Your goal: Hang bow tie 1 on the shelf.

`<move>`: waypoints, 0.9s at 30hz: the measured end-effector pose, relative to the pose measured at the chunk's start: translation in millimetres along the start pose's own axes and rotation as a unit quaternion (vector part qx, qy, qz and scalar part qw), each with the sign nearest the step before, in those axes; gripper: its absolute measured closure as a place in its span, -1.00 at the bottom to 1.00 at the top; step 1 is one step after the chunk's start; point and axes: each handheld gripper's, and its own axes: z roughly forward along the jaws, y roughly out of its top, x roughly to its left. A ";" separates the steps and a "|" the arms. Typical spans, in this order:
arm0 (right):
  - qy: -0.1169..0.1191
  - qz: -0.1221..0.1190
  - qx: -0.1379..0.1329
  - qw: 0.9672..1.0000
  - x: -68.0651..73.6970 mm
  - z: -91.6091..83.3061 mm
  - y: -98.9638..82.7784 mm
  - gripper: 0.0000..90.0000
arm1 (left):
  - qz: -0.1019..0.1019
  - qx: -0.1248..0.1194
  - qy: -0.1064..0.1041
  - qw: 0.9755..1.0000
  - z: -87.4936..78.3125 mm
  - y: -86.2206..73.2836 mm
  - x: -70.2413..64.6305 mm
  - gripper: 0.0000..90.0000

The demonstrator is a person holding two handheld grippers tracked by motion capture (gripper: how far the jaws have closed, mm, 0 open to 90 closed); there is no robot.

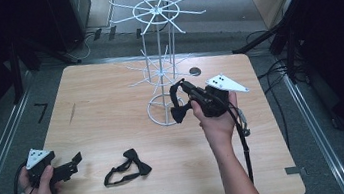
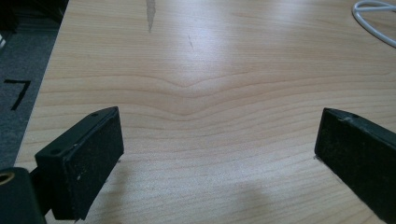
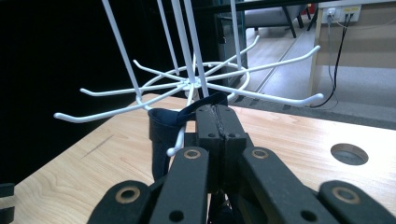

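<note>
So this looks like a hang-the-bow-ties-on-the-rack job, and I'd call it roughly halfway, with nothing actually hung yet. The right gripper (image 1: 185,91) has its jaws pressed together on the strap of one bow tie (image 1: 178,107) and holds it up right next to the white wire rack (image 1: 161,68), which stands toward the far edge of the table (image 1: 109,95), about mid-width. In the right gripper view the strap (image 3: 208,102) sits just below the lower ring of hooks, and one hook tip (image 3: 172,151) pokes out right beside the tie's dark fabric. I can't quite tell whether the strap has caught on a hook or is just close, since the jaws block that spot. Every hook I can see on both tiers is bare. The second bow tie (image 1: 127,167) lies flat near the front edge of the table, a bit left of centre, untouched. The left gripper (image 1: 70,166) hangs over the front left corner with its jaws spread wide and nothing between them, just bare wood. So what's left: loop this strap over a hook, let go, then grab the other tie.
</note>
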 end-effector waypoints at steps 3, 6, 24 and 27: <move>-0.002 0.001 0.002 1.000 -1.7 3.3 -1.4 1.00 | 0.000 0.000 0.000 1.000 0.0 0.0 0.0 -0.97; -0.003 0.004 0.001 1.000 -2.7 7.7 -2.8 1.00 | 0.000 0.000 0.000 1.000 0.1 0.0 0.0 -0.97; -0.011 0.006 -0.008 1.000 -8.3 -3.2 -7.7 0.49 | 0.003 0.000 0.002 1.000 0.0 0.0 -0.5 -0.97; -0.021 0.005 -0.009 1.000 -12.1 -11.3 -11.3 0.32 | 0.002 -0.001 0.002 1.000 0.2 0.0 -0.8 -0.97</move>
